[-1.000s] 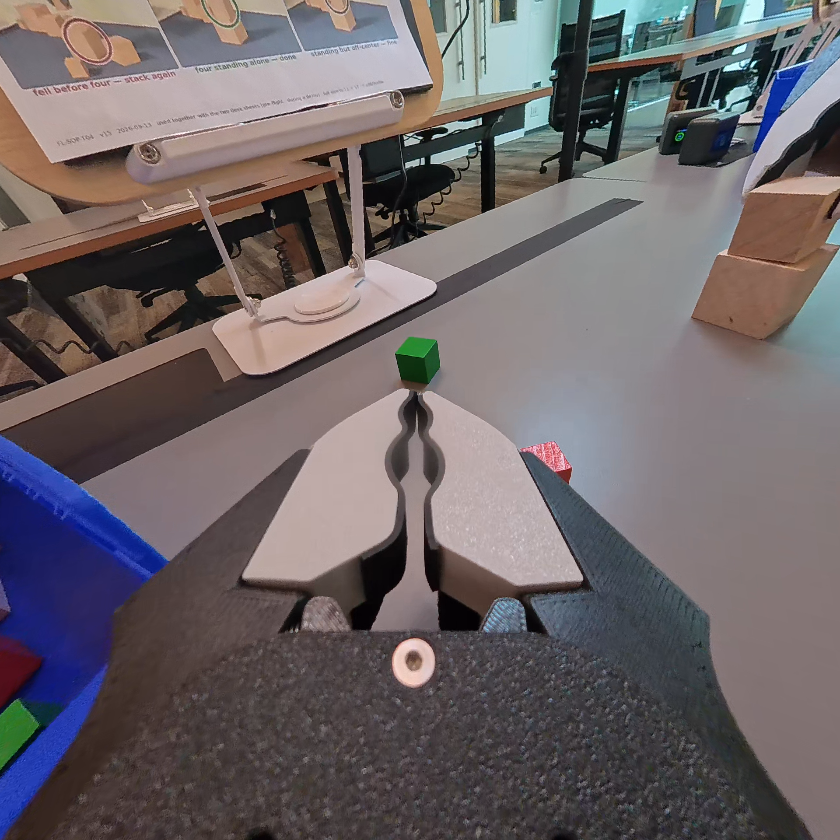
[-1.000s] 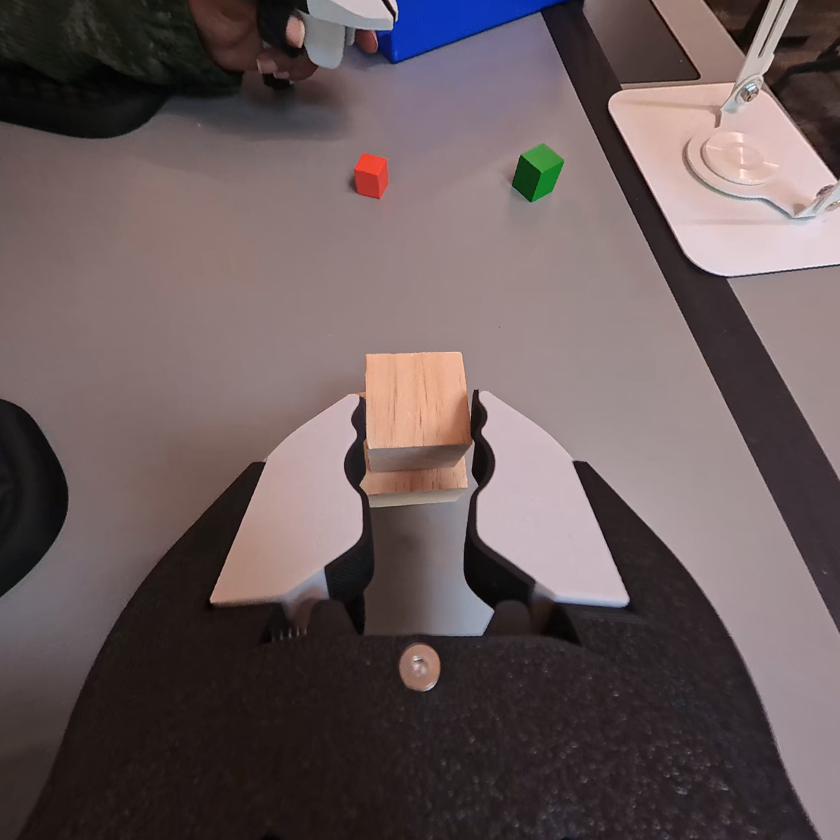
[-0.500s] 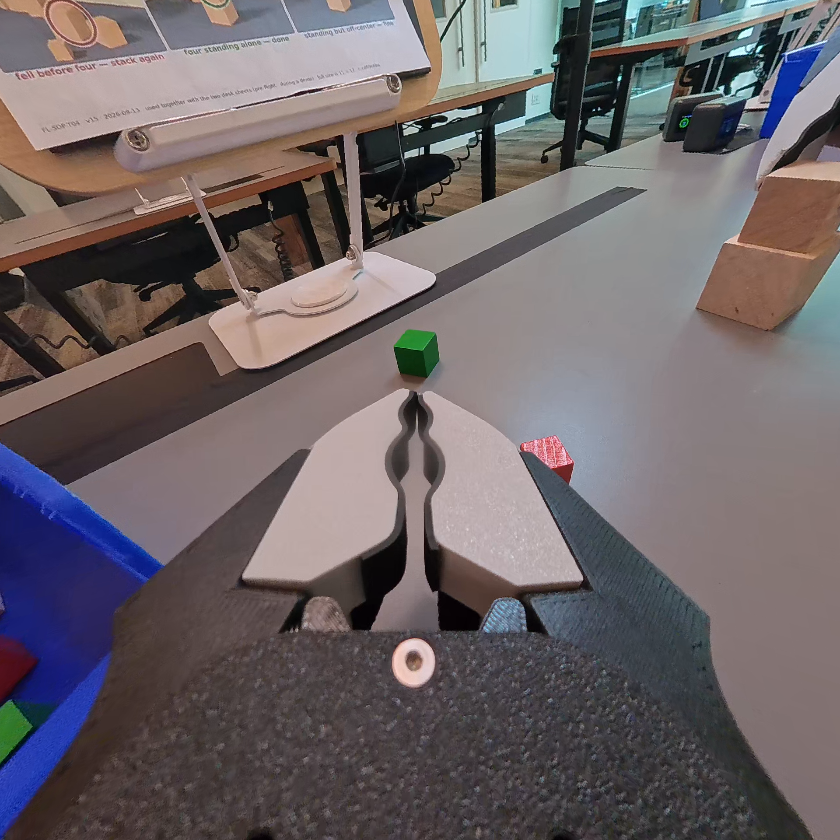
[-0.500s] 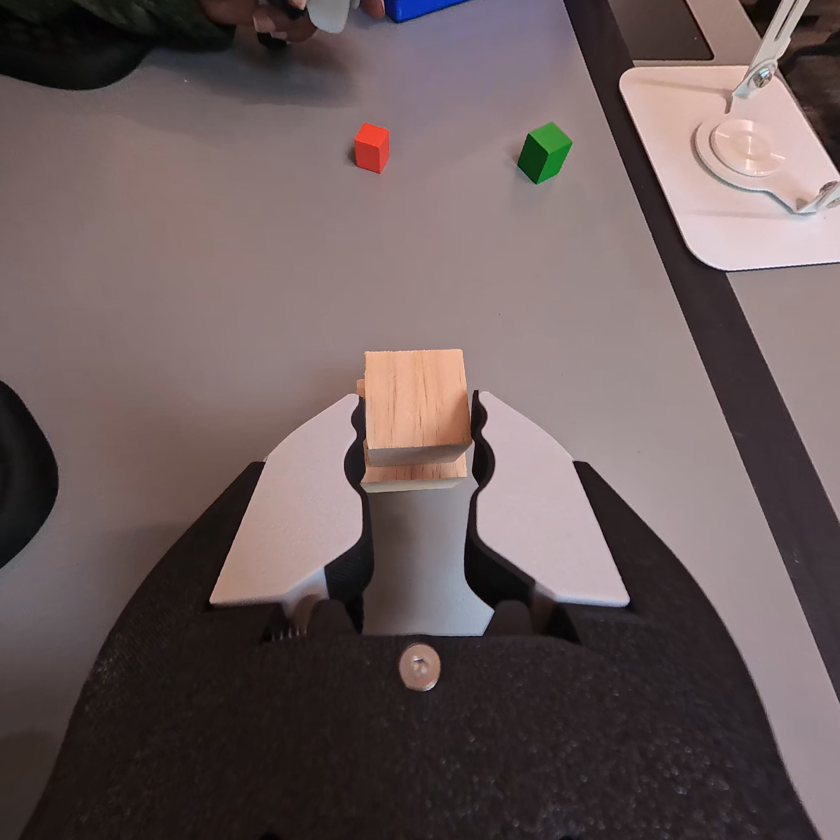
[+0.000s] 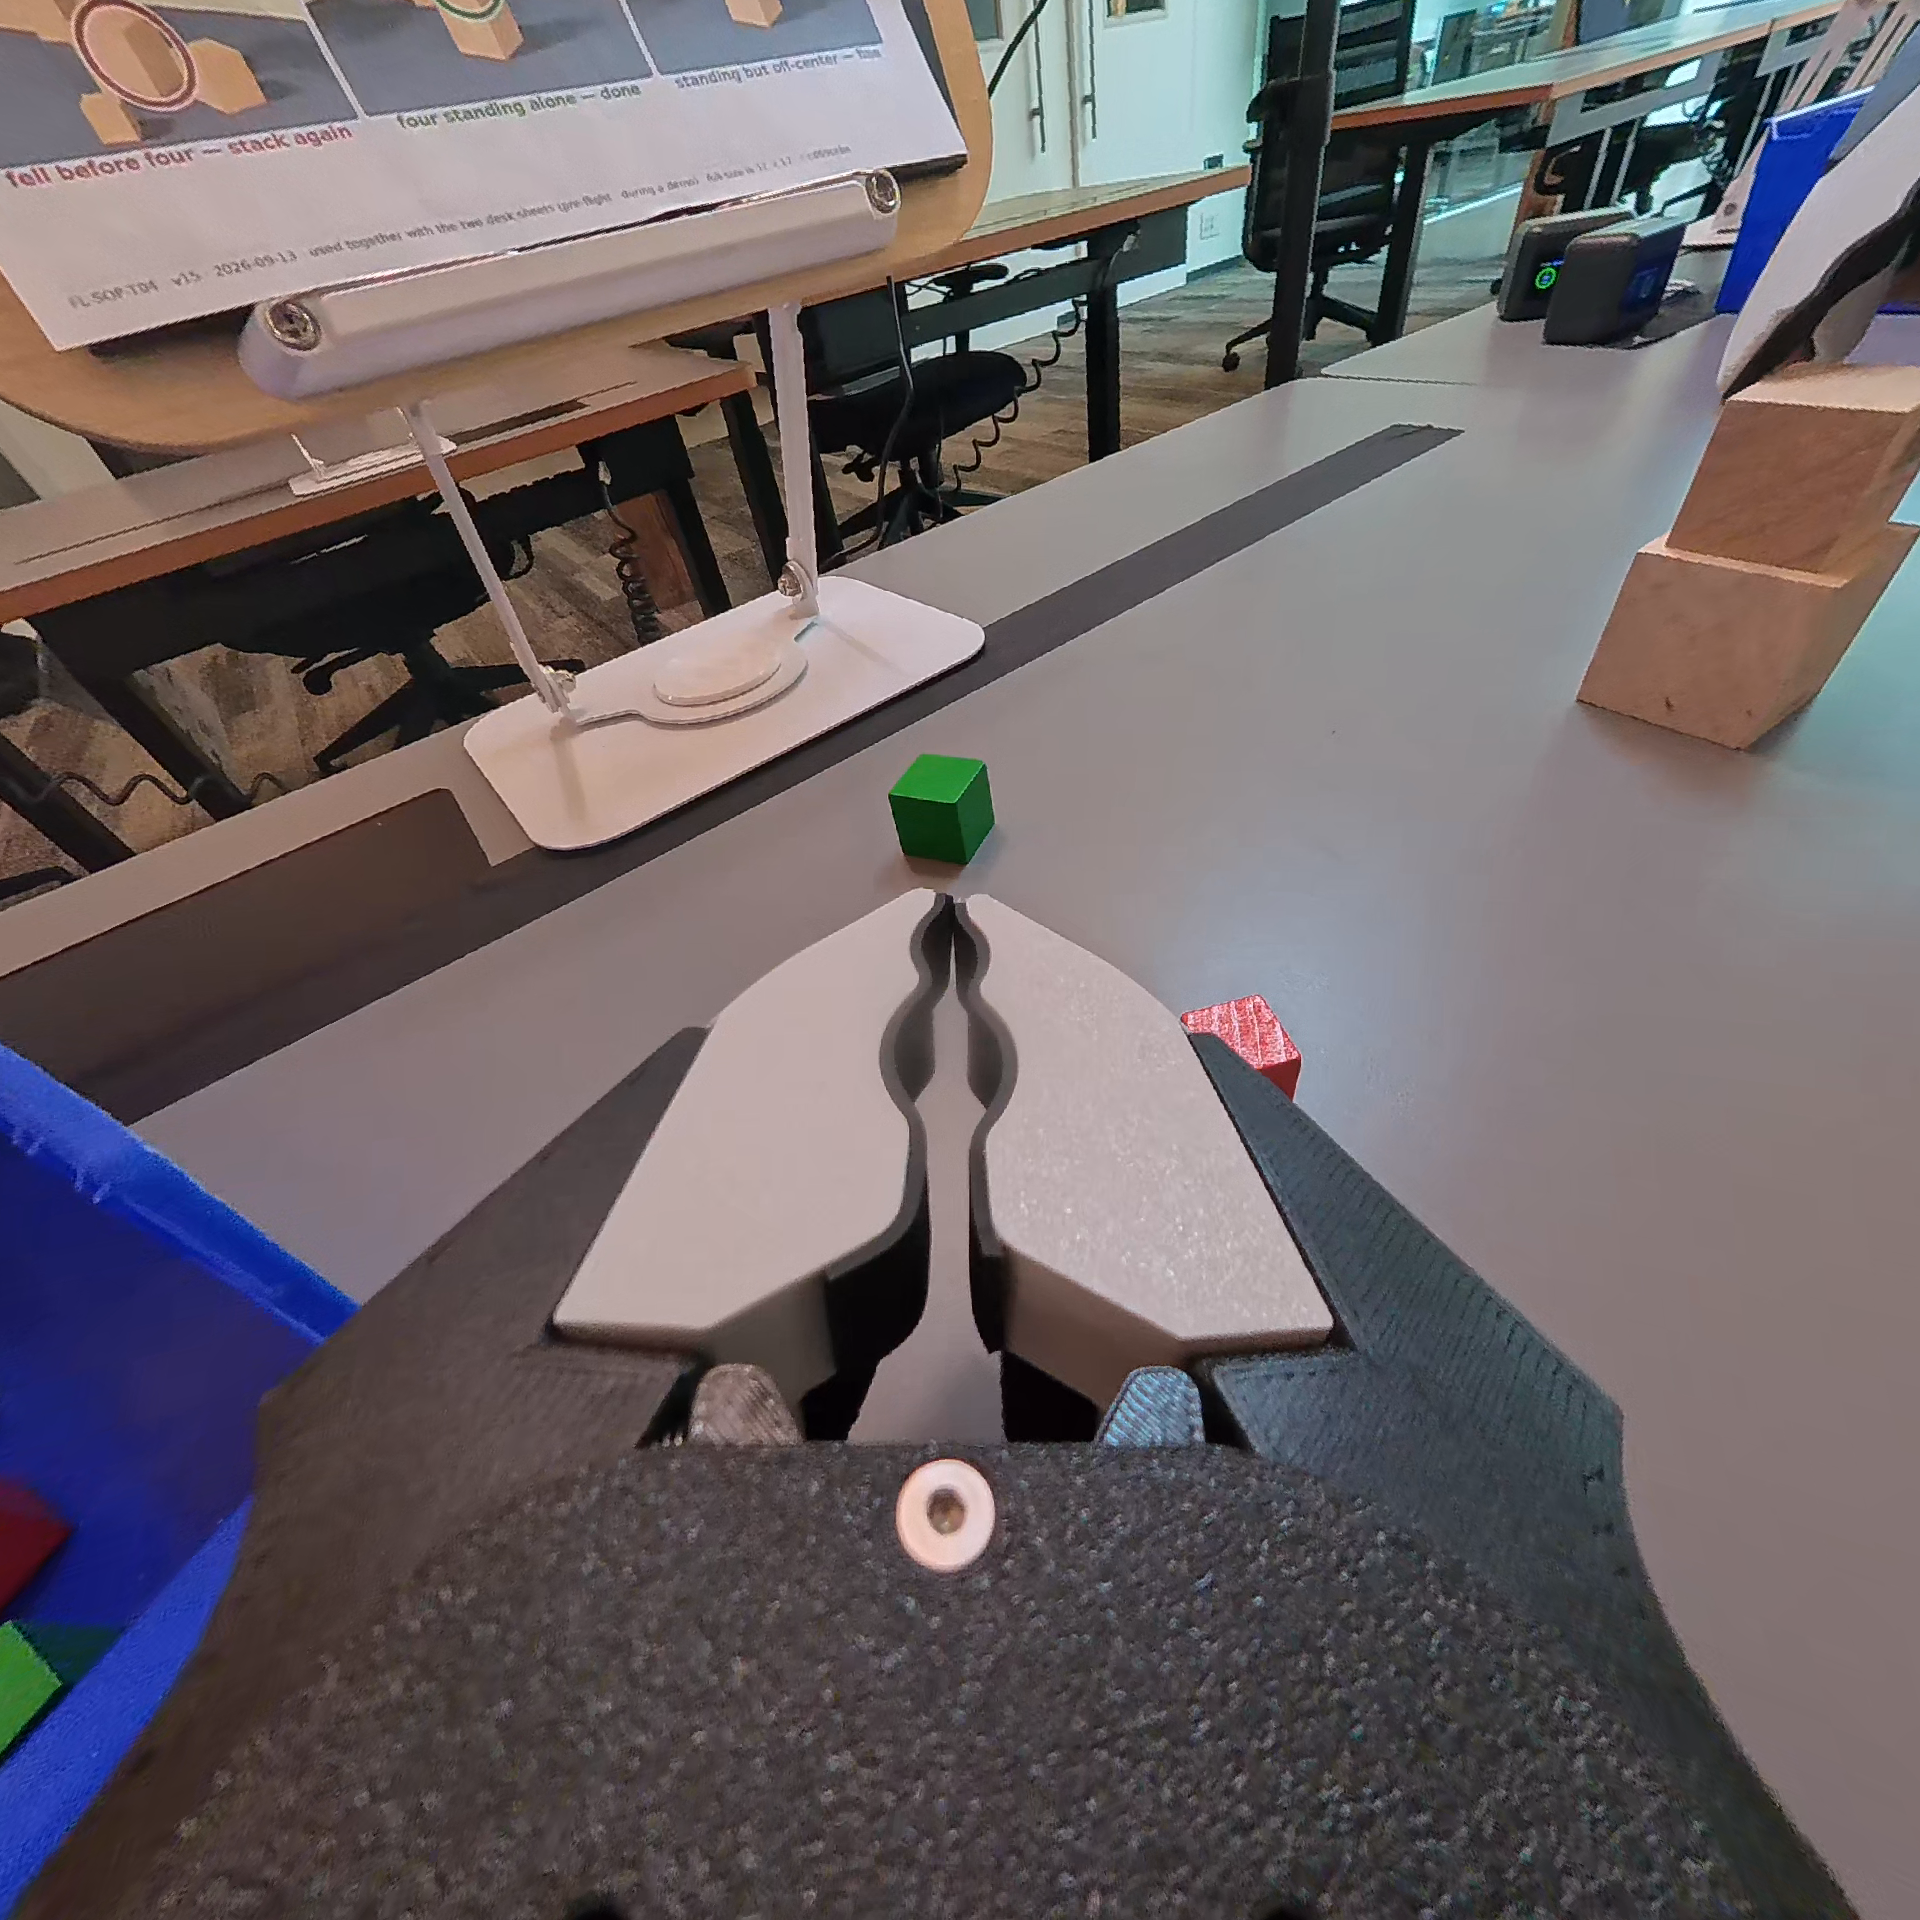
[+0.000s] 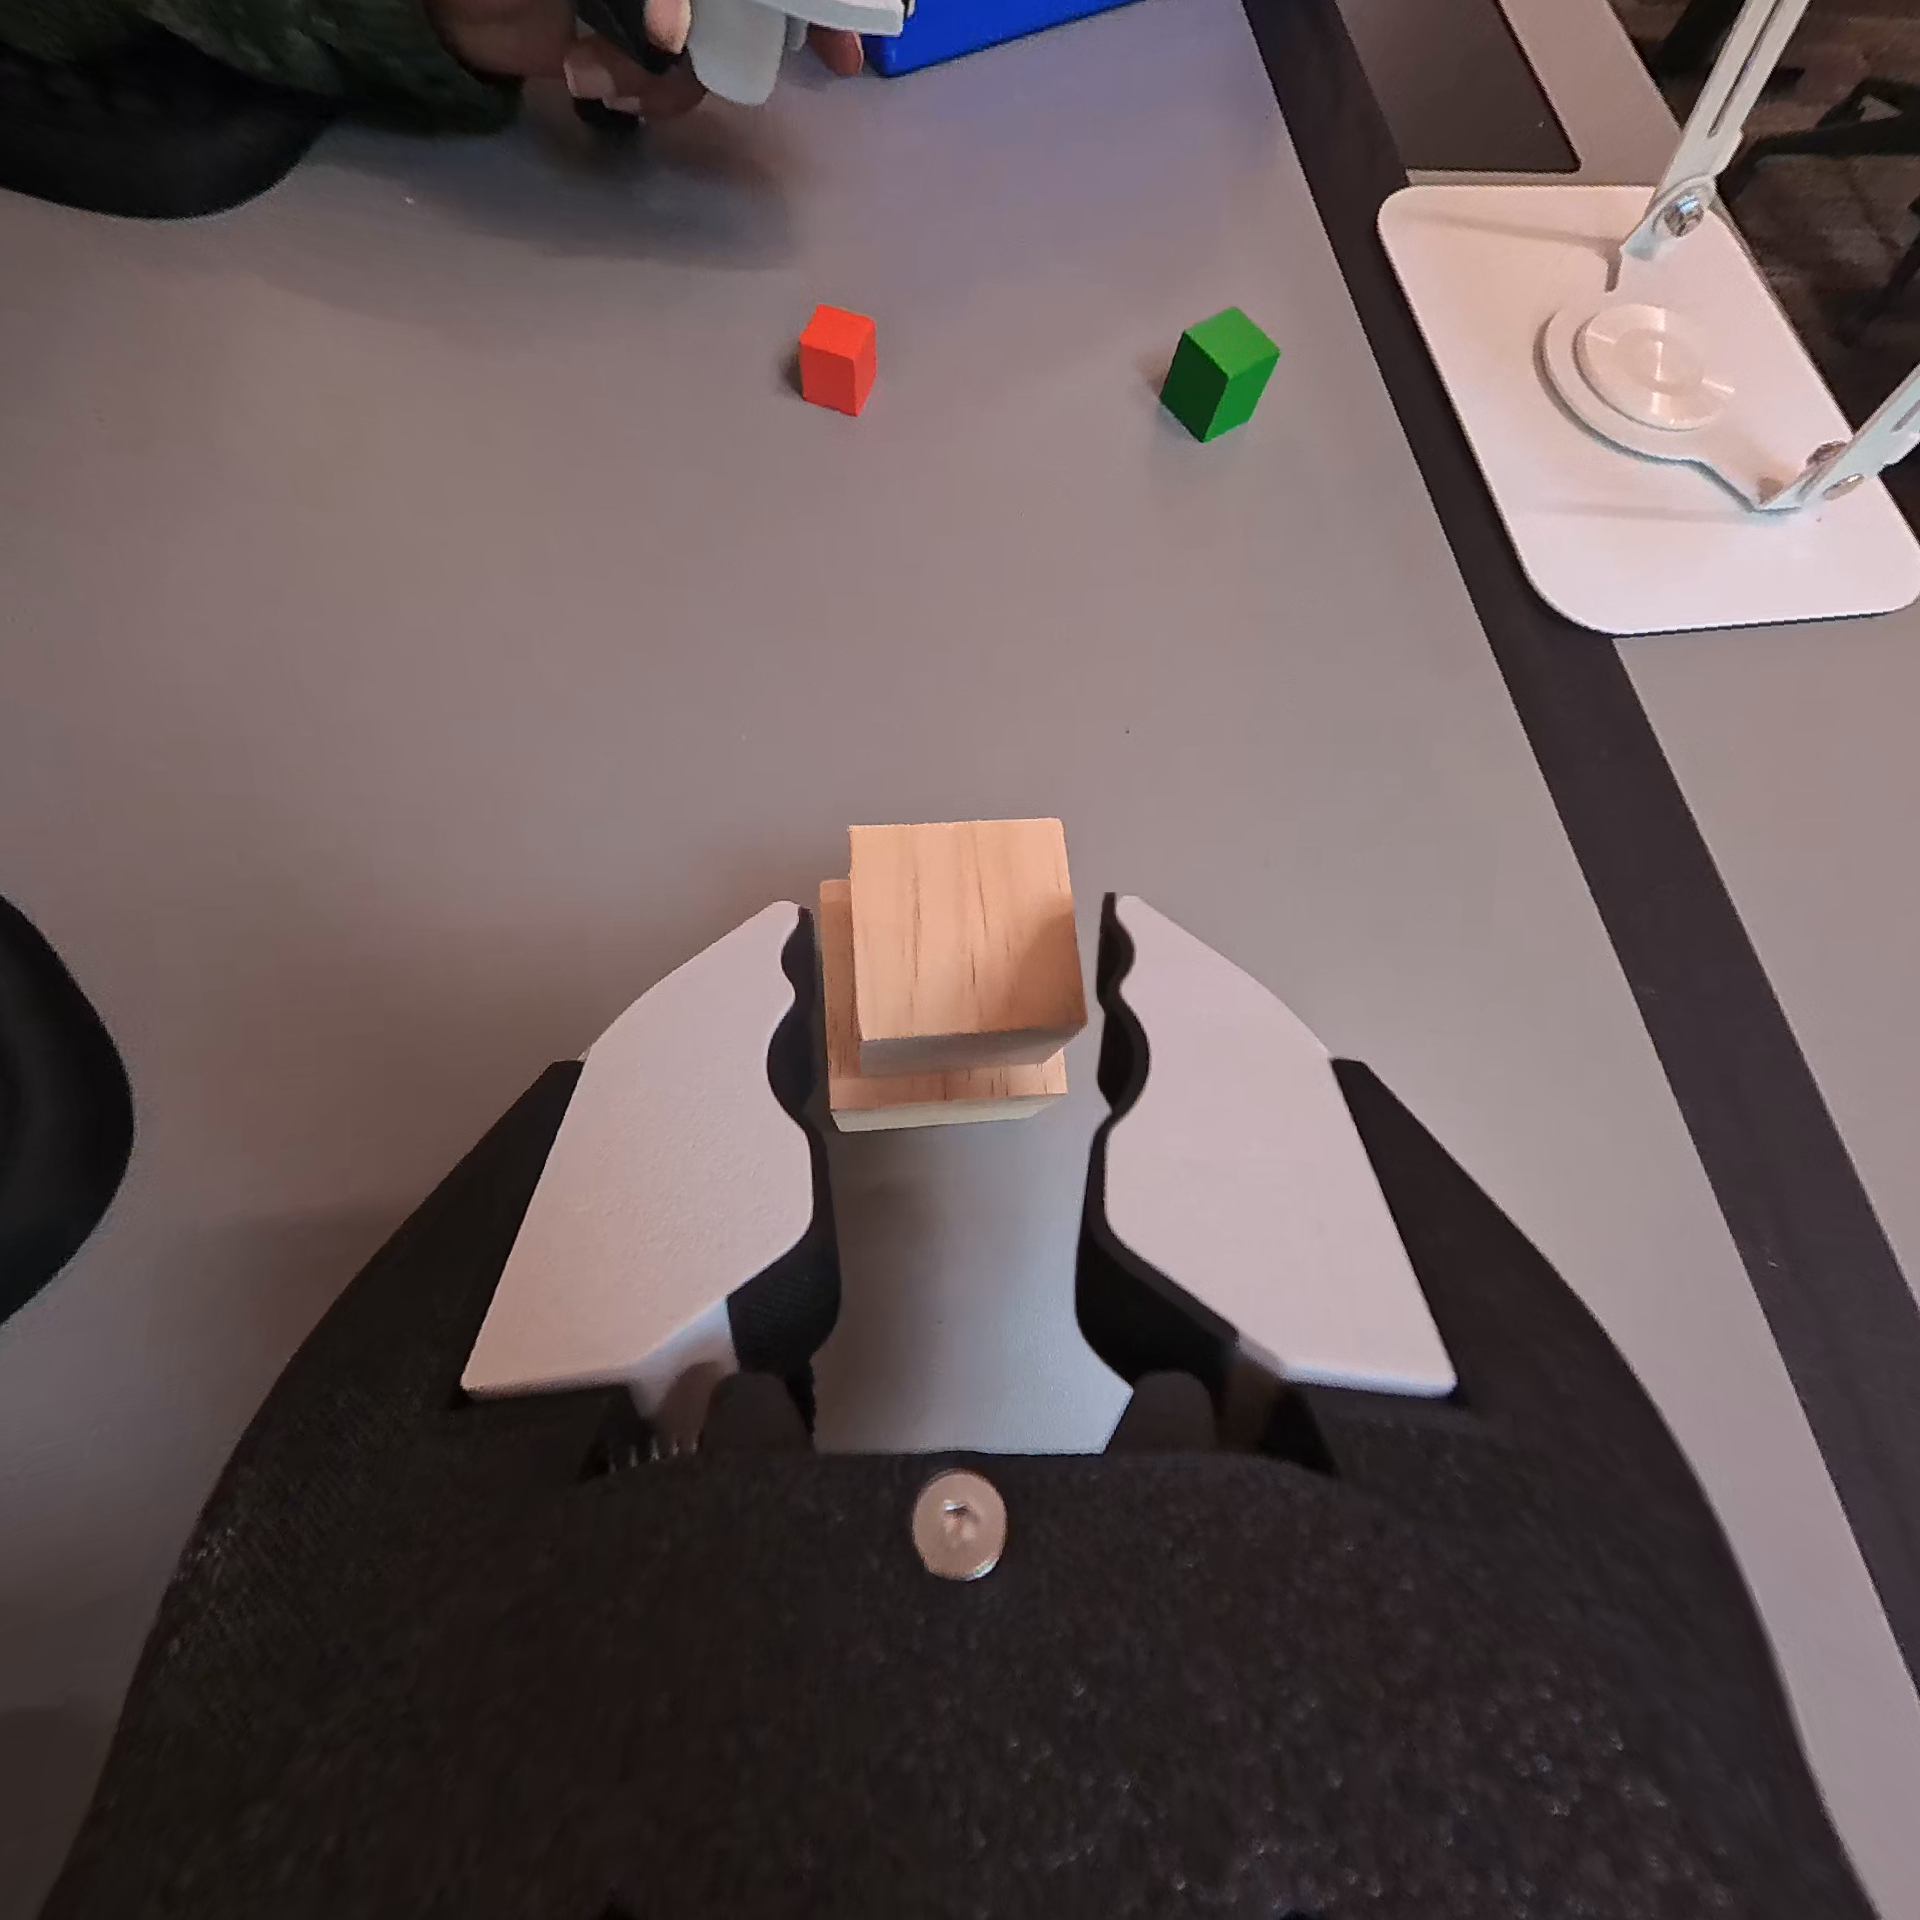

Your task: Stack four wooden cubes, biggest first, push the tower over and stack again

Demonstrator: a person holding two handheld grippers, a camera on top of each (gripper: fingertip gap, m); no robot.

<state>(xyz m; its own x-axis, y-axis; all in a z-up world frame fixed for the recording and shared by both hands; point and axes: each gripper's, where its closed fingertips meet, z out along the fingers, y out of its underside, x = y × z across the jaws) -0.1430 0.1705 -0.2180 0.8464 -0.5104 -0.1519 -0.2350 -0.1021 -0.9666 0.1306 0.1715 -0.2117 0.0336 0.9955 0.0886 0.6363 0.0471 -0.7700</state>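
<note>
Wooden blocks (image 6: 961, 940) stacked between spread right fingers (image 6: 1195, 1039), gaps visible | left fingers (image 5: 831, 1091) shut, bare | blue bin (image 5: 125, 1351) left view only

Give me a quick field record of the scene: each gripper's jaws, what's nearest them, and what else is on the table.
left gripper: jaws shut, holding nothing, above the grey table
nearest left: green cube just ahead; red cube beside its right finger
right gripper: jaws open, flanking the upper wooden block; visible gap on the right side
stack: upper wooden block sits offset on the lower wooden block
blue bin: at left, holds coloured pieces
white stand: carries a printed sheet
</note>
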